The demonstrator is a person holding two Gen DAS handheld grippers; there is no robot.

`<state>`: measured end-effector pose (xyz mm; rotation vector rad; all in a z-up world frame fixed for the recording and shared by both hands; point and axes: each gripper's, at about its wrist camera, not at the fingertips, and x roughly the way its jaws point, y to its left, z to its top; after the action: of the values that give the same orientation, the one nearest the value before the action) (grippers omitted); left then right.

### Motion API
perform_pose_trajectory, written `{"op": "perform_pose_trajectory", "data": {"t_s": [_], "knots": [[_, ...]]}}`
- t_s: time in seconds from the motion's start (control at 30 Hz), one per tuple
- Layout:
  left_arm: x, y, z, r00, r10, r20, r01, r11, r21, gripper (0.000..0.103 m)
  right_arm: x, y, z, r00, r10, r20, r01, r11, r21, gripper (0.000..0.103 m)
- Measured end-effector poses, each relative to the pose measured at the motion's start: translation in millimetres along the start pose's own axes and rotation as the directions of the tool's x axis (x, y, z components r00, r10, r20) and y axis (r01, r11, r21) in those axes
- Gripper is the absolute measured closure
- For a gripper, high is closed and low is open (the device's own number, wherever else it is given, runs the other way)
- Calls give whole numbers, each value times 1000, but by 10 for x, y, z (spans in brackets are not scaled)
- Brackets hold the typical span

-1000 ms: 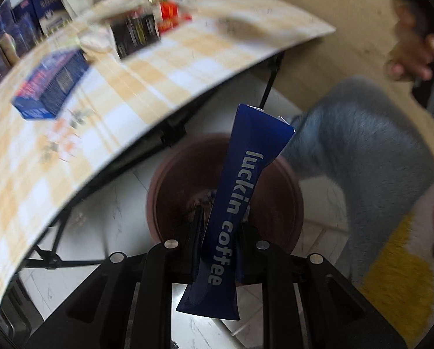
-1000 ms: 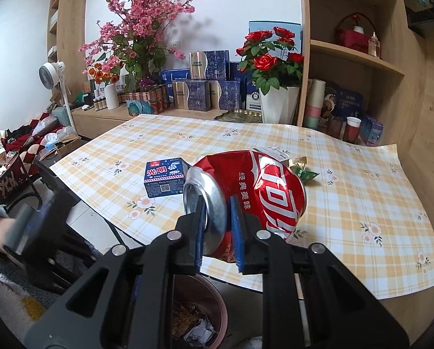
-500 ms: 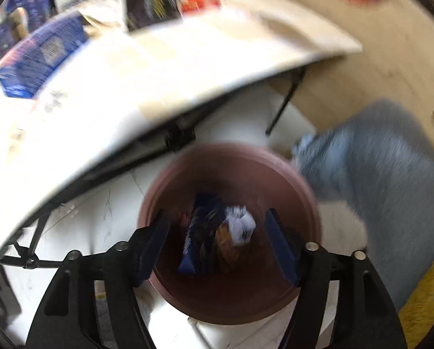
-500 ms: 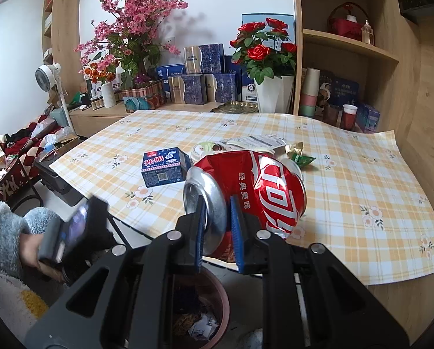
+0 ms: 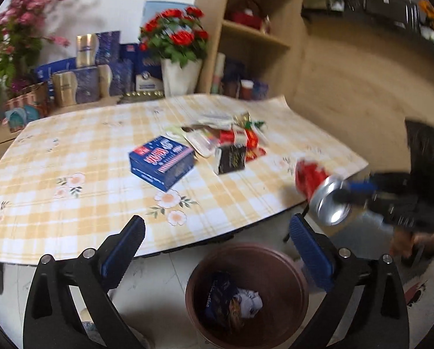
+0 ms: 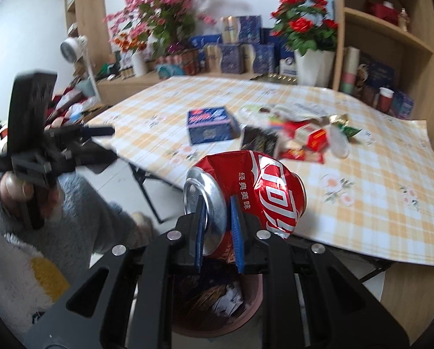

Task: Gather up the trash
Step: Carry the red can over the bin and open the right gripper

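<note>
The left gripper [image 5: 217,241] has just been opening; its blue-padded jaws stand wide apart with nothing between them. Below and between them, on the pale floor, sits a round brown plastic bin [image 5: 278,257] holding a dark blue coffee sachet [image 5: 218,293] and crumpled paper. To the right, the right gripper [image 6: 217,218] is clamped on the rim of a dented red aluminium drink can [image 6: 270,186], its silver top tilted toward the camera, white lettering across the creased side. The can hangs above the bin, just off the edge of the yellow-checked tablecloth [image 6: 377,174], where a blue carton [image 6: 209,125] and a heap of wrappers [image 6: 301,139] lie.
</note>
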<state>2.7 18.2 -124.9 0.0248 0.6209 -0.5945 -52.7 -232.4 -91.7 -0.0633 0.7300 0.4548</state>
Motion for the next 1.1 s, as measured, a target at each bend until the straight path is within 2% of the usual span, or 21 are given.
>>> {"op": "perform_pose_trajectory", "data": {"t_s": [0.17,0.4,0.67,0.9,1.0,1.1], "knots": [[-100,39,-87,998,53,43,-53,999,0,6,123,153,-171,997,42,-66,-42,999,0,83],[-146,141,-209,992,104,69,-101,994,-45,6,370,335,-371,976,93,-195,-102,994,-34,83],[-165,175,-249,988,133,83,-127,990,-63,6,730,396,-484,931,129,-341,-150,988,-35,83],[-110,164,-281,992,111,58,-107,993,-57,6,1129,480,-567,882,138,-451,-174,984,-39,83],[-83,179,-287,993,110,46,-107,992,-64,6,1286,424,-610,869,137,-475,-157,988,-1,83],[-53,192,-291,993,118,32,-115,991,-70,6,1368,348,-635,865,142,-481,-141,989,39,83]]}}
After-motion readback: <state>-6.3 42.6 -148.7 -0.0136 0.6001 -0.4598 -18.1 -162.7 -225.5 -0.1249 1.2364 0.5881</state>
